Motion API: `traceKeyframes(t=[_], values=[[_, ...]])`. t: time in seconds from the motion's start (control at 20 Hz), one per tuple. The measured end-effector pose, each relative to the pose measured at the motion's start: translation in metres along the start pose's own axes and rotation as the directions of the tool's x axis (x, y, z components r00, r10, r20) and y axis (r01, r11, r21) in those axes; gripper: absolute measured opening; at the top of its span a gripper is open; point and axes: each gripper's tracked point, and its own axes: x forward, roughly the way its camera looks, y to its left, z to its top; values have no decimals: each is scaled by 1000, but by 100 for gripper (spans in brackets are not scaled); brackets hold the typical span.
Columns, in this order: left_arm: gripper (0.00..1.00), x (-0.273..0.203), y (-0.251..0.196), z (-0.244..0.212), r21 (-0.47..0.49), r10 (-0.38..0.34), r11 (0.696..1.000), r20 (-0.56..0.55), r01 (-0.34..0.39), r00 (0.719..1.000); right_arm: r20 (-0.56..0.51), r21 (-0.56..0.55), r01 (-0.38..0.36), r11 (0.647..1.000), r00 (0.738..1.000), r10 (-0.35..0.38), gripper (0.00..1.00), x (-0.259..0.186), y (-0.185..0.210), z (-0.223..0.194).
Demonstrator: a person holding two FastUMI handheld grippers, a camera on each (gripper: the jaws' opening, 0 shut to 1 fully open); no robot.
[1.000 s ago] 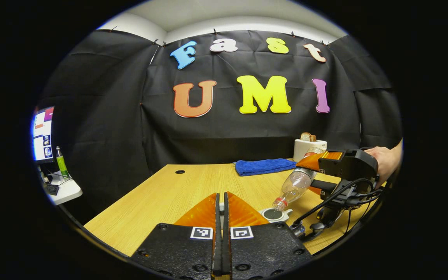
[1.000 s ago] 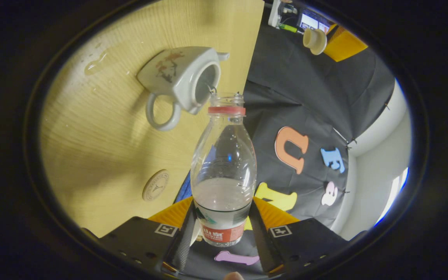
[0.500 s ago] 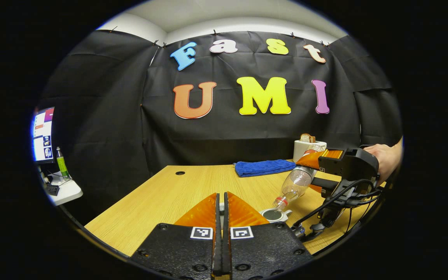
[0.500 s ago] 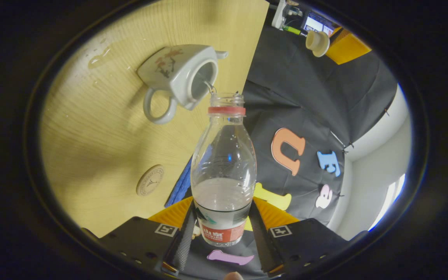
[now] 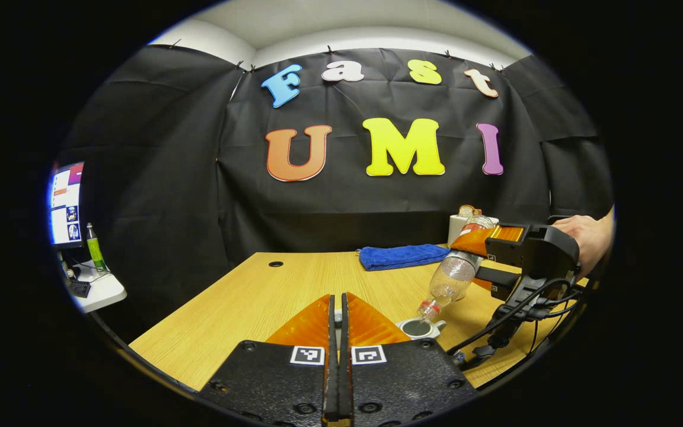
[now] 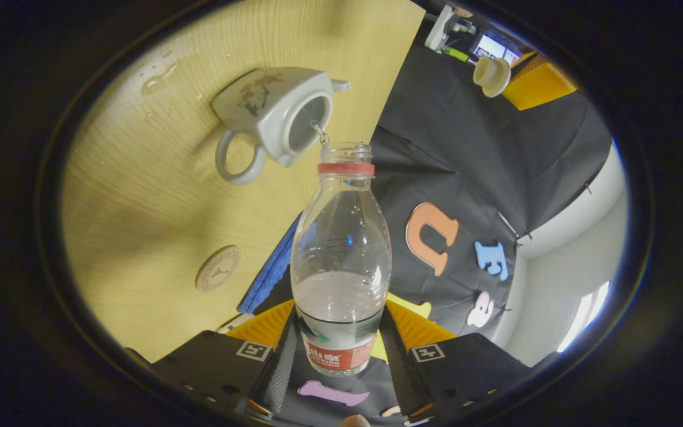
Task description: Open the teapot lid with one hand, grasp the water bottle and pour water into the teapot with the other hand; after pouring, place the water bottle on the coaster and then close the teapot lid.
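Pouring step: right gripper fingers pinching water bottle, mouth over open teapot; left gripper fingers pressed together on lid; next, bottle to coaster at 8 o'clock

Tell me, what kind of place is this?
Probably a recording booth made up as a small kitchen corner: black cloth wall, a wooden table with a teapot, coaster, blue towel and toaster, plus a monitor at the side.

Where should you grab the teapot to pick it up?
By the handle. The teapot stands upright on the table, lid off, and the loop sticks out opposite the spout, so come in from the handle side.
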Motion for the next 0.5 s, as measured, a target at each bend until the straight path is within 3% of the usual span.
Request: traceKeyframes(t=[0.5], values=[[3,-2,1,2,0,-3,1000,7,3,1000,7,-37,25,999,1000,-25,70,-2,-11,3]])
